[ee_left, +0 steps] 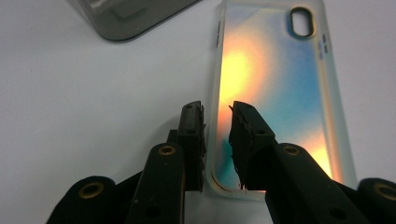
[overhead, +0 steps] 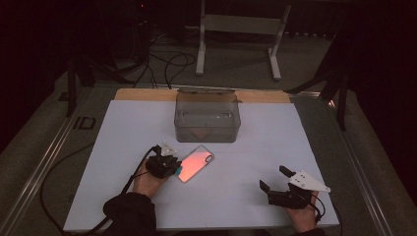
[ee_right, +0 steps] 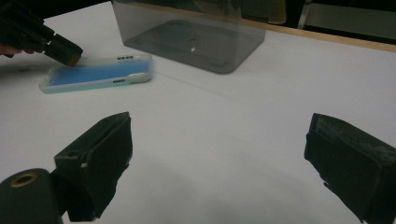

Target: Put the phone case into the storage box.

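An iridescent orange-and-blue phone case (overhead: 195, 163) lies flat on the white sheet, in front of the grey box. In the left gripper view the phone case (ee_left: 275, 88) runs away from me, camera cutout at its far end. My left gripper (ee_left: 217, 109) straddles the case's left rim near its near corner. Its jaws stand a narrow gap apart, with a sliver of table between the left pad and the rim. From above, the left gripper (overhead: 169, 165) is at the case's left end. My right gripper (overhead: 274, 178) hovers wide open at the front right, with nothing between its jaws, as the right gripper (ee_right: 219, 140) view confirms.
A clear grey plastic box (overhead: 207, 118) stands open-topped at the back middle of the white sheet (overhead: 275, 132). Cables trail over the floor beyond the table. A white metal frame (overhead: 238, 29) stands farther back. The person's hands come in from the bottom edge.
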Demonstrator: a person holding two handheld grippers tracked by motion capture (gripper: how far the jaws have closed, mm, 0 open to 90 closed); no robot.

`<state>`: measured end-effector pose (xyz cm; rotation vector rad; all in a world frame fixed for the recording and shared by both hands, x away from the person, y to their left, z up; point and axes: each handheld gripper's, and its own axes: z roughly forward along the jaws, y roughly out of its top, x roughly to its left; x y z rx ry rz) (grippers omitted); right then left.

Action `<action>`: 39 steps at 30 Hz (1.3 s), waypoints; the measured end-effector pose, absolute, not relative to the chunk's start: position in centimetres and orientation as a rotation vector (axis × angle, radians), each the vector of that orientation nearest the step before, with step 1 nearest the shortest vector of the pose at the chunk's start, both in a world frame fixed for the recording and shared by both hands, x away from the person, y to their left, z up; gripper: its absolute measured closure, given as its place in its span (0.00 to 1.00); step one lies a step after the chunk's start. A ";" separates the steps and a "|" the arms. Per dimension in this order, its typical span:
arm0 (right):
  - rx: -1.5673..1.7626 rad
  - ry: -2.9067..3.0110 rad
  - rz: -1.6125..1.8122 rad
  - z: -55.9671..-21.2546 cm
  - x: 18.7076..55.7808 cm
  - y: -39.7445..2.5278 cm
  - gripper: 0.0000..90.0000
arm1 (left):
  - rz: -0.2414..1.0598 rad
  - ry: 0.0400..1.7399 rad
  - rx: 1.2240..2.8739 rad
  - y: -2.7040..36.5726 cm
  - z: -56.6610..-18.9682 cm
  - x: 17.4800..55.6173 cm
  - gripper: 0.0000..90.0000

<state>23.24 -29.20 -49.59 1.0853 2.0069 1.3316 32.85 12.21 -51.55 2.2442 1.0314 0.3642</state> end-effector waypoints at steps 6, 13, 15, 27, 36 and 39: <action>1.087 2.010 1.331 -49.6 23.2 -29.1 0.09 | 0.354 1.028 2.247 12.2 -51.6 33.0 0.92; 1.079 2.016 1.330 -49.6 23.3 -29.1 0.09 | 0.391 1.031 2.269 11.8 -51.5 32.9 0.98; 1.079 2.016 1.330 -49.6 23.3 -29.1 0.09 | 0.392 1.036 2.267 11.8 -51.4 32.9 0.98; 1.084 2.017 1.343 -49.6 23.3 -28.8 0.09 | 0.384 1.050 2.231 11.7 -51.3 32.5 0.99; 1.091 2.033 1.347 -49.5 23.6 -28.4 0.08 | 0.389 1.063 2.192 11.9 -50.9 32.1 0.99; 1.097 2.039 1.348 -49.4 23.7 -28.2 0.08 | 0.392 1.064 2.186 11.9 -50.8 32.0 0.99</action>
